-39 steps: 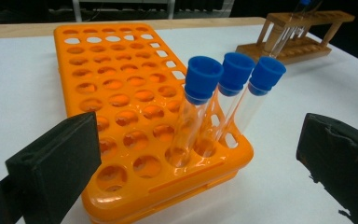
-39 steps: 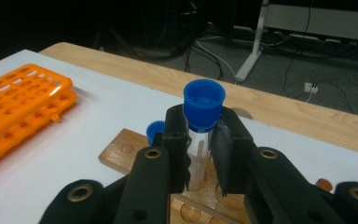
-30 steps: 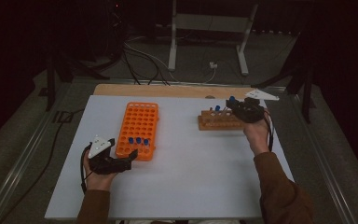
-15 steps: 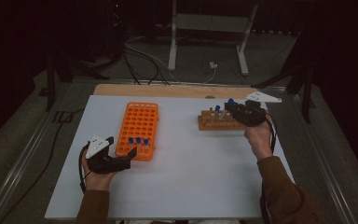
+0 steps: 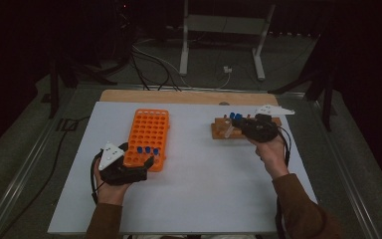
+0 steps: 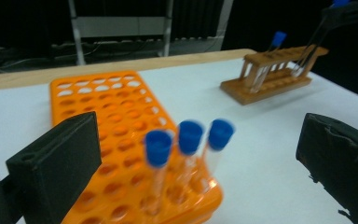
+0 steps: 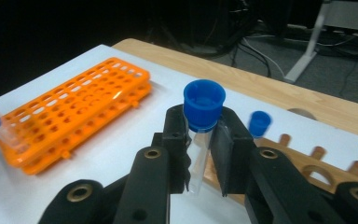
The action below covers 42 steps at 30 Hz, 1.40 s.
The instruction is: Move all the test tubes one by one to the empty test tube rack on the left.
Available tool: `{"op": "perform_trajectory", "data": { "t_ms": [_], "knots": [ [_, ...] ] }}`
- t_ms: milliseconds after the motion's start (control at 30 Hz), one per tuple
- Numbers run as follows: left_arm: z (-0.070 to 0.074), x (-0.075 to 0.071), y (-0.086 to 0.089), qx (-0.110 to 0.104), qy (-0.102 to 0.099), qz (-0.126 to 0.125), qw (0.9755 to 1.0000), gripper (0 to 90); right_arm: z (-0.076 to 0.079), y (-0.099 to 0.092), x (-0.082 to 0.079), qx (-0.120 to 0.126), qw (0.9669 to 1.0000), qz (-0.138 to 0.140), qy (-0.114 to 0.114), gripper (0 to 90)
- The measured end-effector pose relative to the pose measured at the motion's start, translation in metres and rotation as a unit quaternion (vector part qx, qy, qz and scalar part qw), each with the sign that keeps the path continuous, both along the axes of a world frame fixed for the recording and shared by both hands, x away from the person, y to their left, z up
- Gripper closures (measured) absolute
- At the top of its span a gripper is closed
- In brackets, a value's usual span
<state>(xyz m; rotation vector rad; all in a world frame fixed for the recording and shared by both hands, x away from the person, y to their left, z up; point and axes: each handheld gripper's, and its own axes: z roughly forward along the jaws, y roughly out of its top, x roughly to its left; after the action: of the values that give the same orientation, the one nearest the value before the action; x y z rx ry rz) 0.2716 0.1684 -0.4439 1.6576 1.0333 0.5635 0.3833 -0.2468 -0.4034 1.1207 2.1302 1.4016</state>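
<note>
Change since earlier frame: right gripper (image 5: pixel 239 124) has shifted slightly left over the wooden rack (image 5: pixel 224 132); left gripper (image 5: pixel 138 167) has edged up toward the orange rack (image 5: pixel 148 134).
Right gripper: jaws clenched on a clear blue-capped tube (image 7: pixel 201 126), held upright just below its cap.
Held tube position: above the wooden rack, far right of the table (image 5: pixel 204 189).
Left gripper: jaws released, wide apart, nothing between the pads.
Orange rack: three blue-capped tubes (image 6: pixel 189 140) stand at its near end, just beyond the left jaws.
</note>
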Motion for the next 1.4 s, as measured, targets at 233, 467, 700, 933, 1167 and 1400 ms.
{"op": "perform_trajectory", "data": {
  "t_ms": [233,467,700,933,1167,1400],
  "knots": [
    [0.012,0.001,-0.024,0.005,-0.017,-0.020,0.9996,2.7,0.002,0.013,-0.008,0.005,0.9996,0.025,0.008,76.7],
    [0.022,0.005,-0.052,0.012,-0.032,-0.036,0.9988,3.2,0.004,0.026,-0.014,0.008,0.9987,0.045,0.022,76.7],
    [0.026,0.011,-0.088,0.020,-0.029,-0.064,0.9973,7.5,0.007,0.041,-0.024,0.018,0.9970,0.072,0.021,76.7],
    [0.020,0.023,-0.119,0.044,-0.012,-0.079,0.9959,16.8,0.008,0.057,-0.031,0.023,0.9945,0.101,0.018,76.7],
    [0.016,0.030,-0.136,0.060,-0.012,-0.073,0.9954,38.6,0.013,0.065,-0.039,0.037,0.9908,0.129,0.019,76.6],
    [0.015,0.031,-0.145,0.074,-0.022,-0.091,0.9928,61.9,0.014,0.071,-0.043,0.034,0.9895,0.139,0.022,76.6]
  ]
}}
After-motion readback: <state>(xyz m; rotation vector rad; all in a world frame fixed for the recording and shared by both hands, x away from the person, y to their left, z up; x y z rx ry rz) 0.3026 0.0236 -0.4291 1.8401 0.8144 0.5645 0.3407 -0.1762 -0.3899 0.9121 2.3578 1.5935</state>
